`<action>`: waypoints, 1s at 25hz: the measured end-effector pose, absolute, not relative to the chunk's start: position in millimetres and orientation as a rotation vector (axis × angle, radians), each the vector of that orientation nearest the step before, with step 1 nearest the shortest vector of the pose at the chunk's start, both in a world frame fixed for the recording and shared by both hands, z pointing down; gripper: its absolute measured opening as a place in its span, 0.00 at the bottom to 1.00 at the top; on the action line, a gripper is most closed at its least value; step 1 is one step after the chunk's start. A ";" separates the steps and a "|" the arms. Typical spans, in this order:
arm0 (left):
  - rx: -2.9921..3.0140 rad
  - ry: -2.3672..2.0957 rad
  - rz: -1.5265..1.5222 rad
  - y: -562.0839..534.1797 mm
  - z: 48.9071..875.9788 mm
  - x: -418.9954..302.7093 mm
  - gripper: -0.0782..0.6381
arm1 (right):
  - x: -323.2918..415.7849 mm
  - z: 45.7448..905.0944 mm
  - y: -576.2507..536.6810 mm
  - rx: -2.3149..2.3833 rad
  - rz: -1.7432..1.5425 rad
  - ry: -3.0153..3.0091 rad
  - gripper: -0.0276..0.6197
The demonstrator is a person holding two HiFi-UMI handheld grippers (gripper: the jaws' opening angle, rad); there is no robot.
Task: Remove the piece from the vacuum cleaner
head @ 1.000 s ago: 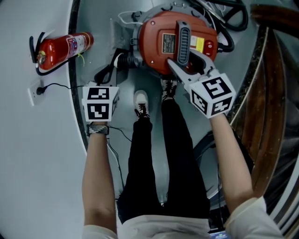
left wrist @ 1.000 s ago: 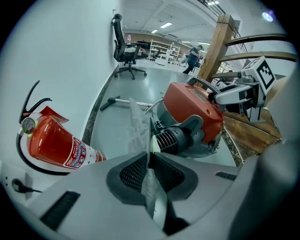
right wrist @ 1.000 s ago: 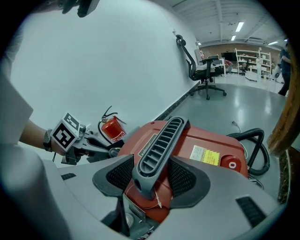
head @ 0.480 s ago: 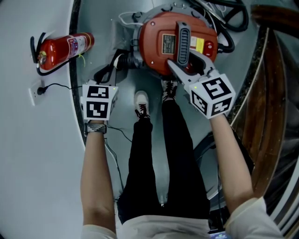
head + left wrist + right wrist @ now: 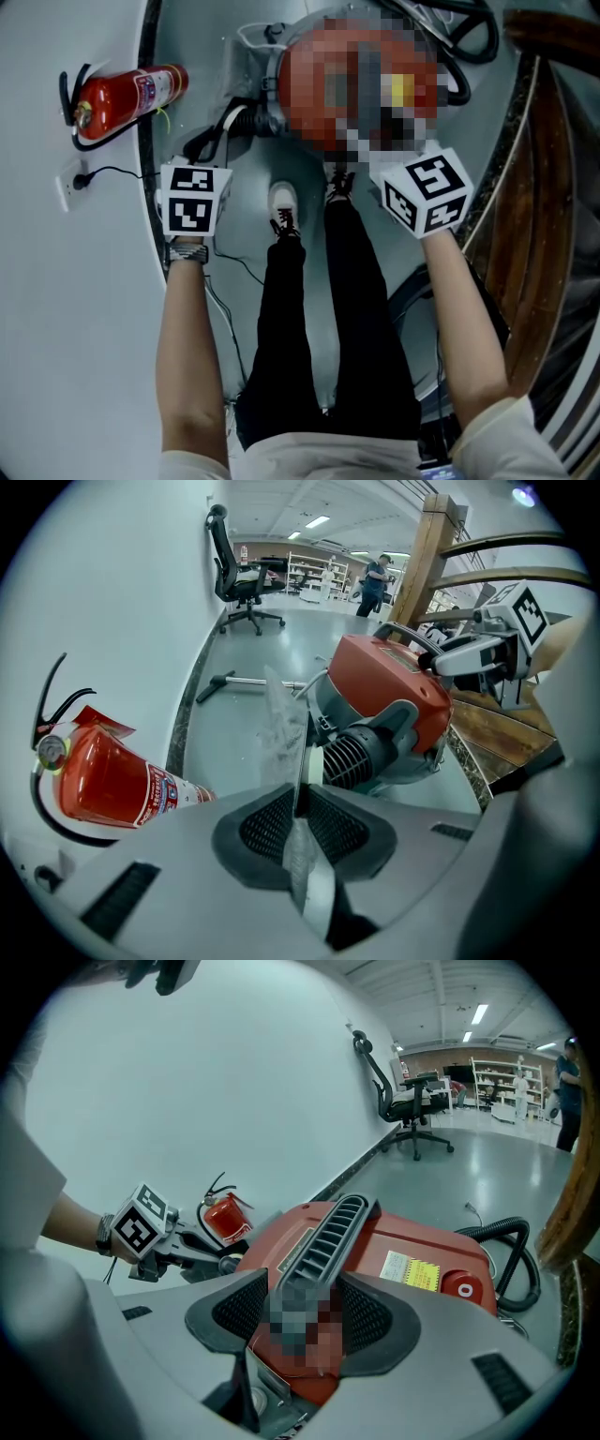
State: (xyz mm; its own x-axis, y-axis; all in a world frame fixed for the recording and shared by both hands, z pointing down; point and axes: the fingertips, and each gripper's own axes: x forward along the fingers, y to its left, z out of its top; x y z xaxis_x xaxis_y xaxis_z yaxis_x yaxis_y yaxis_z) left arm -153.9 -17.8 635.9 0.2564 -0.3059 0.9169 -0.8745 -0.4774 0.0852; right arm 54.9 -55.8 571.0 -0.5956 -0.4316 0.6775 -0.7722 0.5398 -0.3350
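Red vacuum (image 5: 394,700) sits on the grey floor (image 5: 234,733) right at the person's feet, close to the white wall (image 5: 112,602). Both tools are in play.

Over to the right gripper (image 5: 305,1307): it comes at the vacuum from above. Its jaws stand either side of the black ribbed handle (image 5: 323,1232) on top of the body. The pads sit tight against the handle's flanks, so that reads as a clamp. A mosaic patch covers the exact contact.

Now the left gripper (image 5: 296,803), off to the vacuum's side and clear of the body. Its jaws are nearly together, pinching a thin clear strip (image 5: 281,724). The strip stands edge-on between the pads and sticks up past the tips. Beyond it, the black ribbed vent (image 5: 361,752) on the vacuum's end faces this gripper, near but apart.

A black hose (image 5: 520,1260) loops out on the vacuum's far side. An extinguisher (image 5: 108,780) lies by the wall, left of the left gripper. Far down the room stands an office chair (image 5: 239,574).
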 end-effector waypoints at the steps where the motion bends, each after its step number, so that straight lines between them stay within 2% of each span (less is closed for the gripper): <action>1: 1.926 -1.064 1.201 -18.4 635.8 -153.8 0.18 | 55.3 571.0 -55.9 0.974 0.851 -2.252 0.41; 25: 1.962 -1.110 1.214 -34.9 630.9 -155.6 0.16 | 54.3 572.5 -55.2 0.971 0.815 -2.192 0.41</action>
State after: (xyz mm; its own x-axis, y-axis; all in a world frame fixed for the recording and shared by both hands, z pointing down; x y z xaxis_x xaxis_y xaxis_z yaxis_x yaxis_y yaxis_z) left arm -155.6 -34.9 630.9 0.2427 -0.3496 0.9049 -0.8701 -0.4910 0.0437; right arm 54.3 -55.2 572.5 -0.5521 -0.4203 0.7201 -0.7885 0.5438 -0.2872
